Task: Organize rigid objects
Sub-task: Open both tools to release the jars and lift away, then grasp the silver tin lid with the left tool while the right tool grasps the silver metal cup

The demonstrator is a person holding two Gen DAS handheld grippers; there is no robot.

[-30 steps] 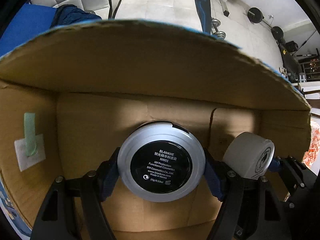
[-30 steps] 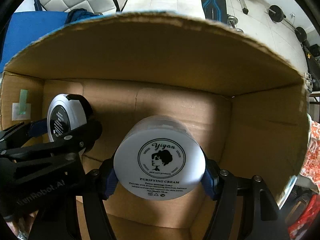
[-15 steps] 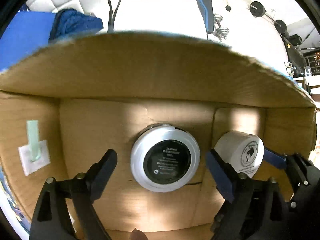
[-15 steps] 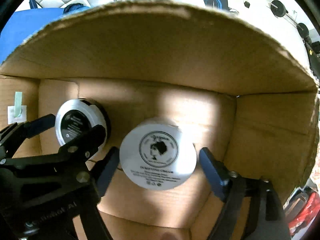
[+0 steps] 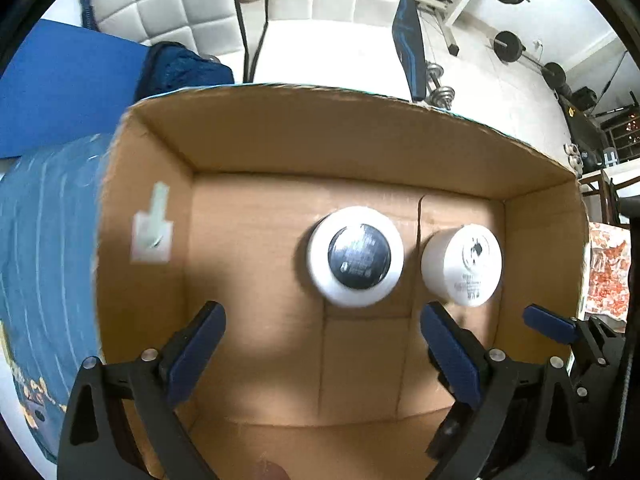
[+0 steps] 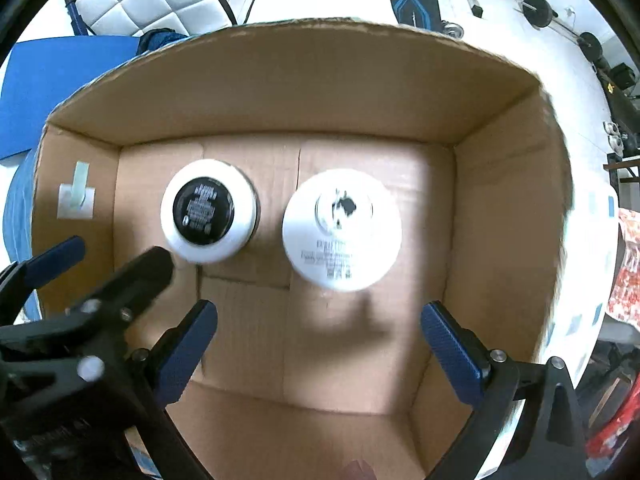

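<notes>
A round silver compact with a black label lies on the floor of an open cardboard box. A white cream jar stands just right of it. My left gripper is open and empty, above the box and back from the compact. My right gripper is open and empty, above and back from the jar. The right gripper's fingers show at the right of the left wrist view; the left gripper's fingers show at the left of the right wrist view.
A white tag with a green strip sticks to the box's left wall. A blue patterned cloth lies left of the box, a blue mat beyond it. Gym weights and a bench stand on the white floor behind.
Both grippers opened and let go of the compact and the jar, which now rest in the box. Both grippers have pulled up and back, so more of the box shows.
</notes>
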